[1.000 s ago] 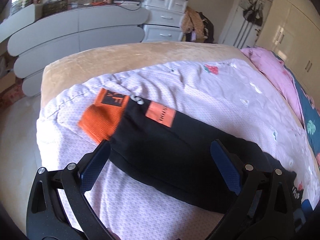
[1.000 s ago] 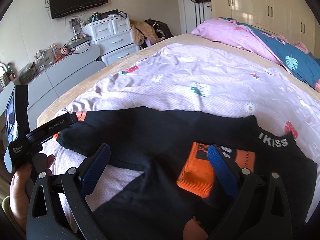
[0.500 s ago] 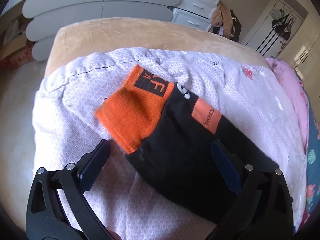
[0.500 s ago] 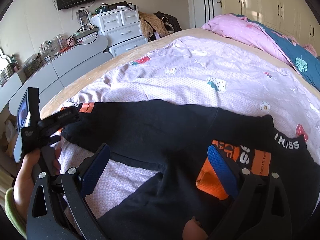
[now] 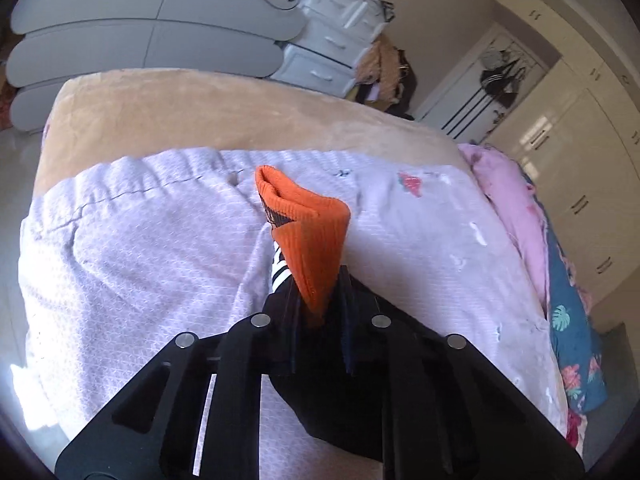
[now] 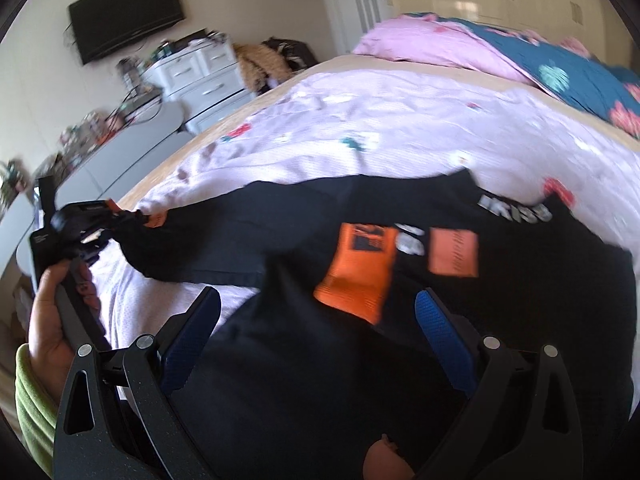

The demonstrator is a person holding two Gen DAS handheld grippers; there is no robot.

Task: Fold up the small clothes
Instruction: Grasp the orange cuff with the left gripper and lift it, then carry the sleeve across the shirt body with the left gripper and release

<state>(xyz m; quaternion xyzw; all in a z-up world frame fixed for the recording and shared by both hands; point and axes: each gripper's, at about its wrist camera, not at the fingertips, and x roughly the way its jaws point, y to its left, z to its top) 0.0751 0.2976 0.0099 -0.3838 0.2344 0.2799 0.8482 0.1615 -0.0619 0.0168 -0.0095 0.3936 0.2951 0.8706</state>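
Pinching sleeve cuff (image 5: 308,240) pointing away, left gripper (image 5: 318,316) closed.

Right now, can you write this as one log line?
left gripper: shut on orange ribbed sleeve cuff | right gripper: open over black sweatshirt | fold: underway

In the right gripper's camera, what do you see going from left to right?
Hand holding the left gripper → black top → orange cuff → orange patch → white letters
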